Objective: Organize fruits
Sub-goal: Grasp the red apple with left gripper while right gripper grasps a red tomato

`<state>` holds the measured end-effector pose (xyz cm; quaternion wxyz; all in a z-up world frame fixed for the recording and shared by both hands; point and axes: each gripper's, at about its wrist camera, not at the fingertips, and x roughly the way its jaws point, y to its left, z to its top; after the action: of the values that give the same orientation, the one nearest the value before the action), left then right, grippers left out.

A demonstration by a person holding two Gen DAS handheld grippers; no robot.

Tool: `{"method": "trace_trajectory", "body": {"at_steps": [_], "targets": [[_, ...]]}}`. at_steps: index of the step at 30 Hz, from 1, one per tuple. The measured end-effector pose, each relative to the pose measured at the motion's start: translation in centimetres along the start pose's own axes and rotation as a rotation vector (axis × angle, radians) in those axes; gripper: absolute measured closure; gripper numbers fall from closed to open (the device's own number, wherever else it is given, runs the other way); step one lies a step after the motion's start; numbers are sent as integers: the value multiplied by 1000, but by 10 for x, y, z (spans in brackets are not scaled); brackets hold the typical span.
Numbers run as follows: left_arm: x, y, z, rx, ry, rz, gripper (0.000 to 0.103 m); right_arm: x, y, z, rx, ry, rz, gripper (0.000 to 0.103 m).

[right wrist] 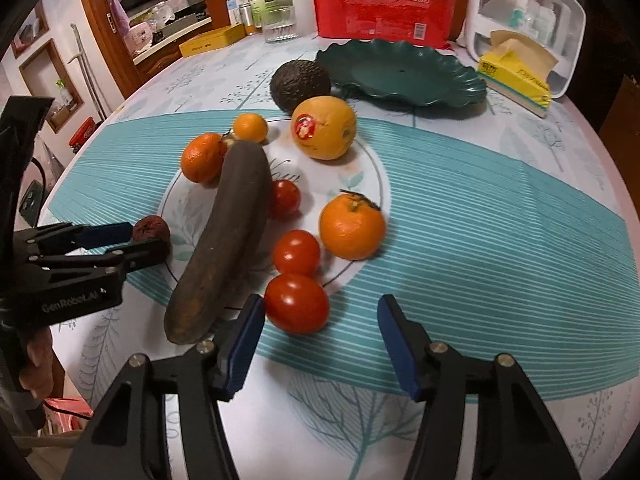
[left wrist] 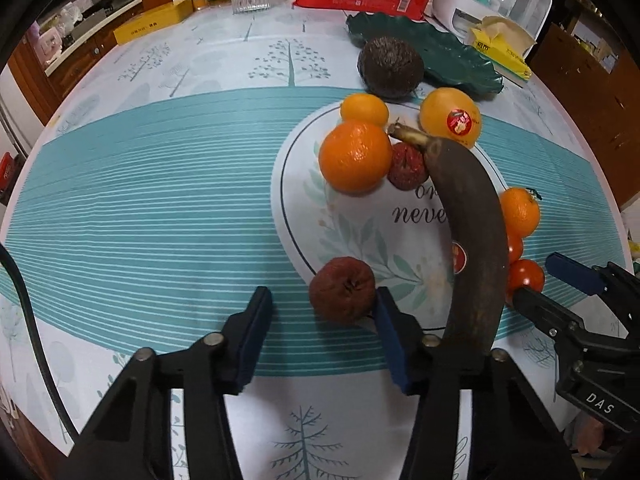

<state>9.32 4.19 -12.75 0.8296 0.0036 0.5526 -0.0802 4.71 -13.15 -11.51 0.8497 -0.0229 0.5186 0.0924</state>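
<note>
Fruit lies on the tablecloth's printed circle: a brown overripe banana [left wrist: 472, 232] [right wrist: 228, 232], oranges [left wrist: 355, 157] [right wrist: 352, 226], a stickered yellow orange [right wrist: 324, 127], tomatoes [right wrist: 297, 303], and a dark avocado [right wrist: 300, 84] beside an empty green leaf-shaped plate [right wrist: 404, 74] [left wrist: 452, 54]. My left gripper [left wrist: 324, 336] is open; a shrivelled dark red fruit [left wrist: 343, 290] [right wrist: 151, 230] sits just ahead, touching its right finger. My right gripper [right wrist: 320, 340] is open, with the nearest tomato between its fingertips, close to the left one.
At the table's back stand a red package [right wrist: 384, 4], a glass [right wrist: 280, 24], a yellow box [right wrist: 212, 40], a tissue box [right wrist: 516, 74] and a white container [right wrist: 520, 8]. Wooden cabinets surround the round table's edge.
</note>
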Motion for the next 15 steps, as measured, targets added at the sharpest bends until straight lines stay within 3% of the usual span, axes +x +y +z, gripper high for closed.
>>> {"method": "trace_trajectory", "body": {"at_steps": [1,3,7,15], "targets": [[0,0,0,2,-1,-2,65,1,1,1,-3,-1,5,48],[0,-1,1,3,-3,-7,72,4,4,3,-11,1,17,56],[0,-1,0,6,-9,-7,73,7,8,1,-21,19,54,69],[-13,-2,-1,-2,-29,-12,73,1,8,-6,-14,13,75,70]]}}
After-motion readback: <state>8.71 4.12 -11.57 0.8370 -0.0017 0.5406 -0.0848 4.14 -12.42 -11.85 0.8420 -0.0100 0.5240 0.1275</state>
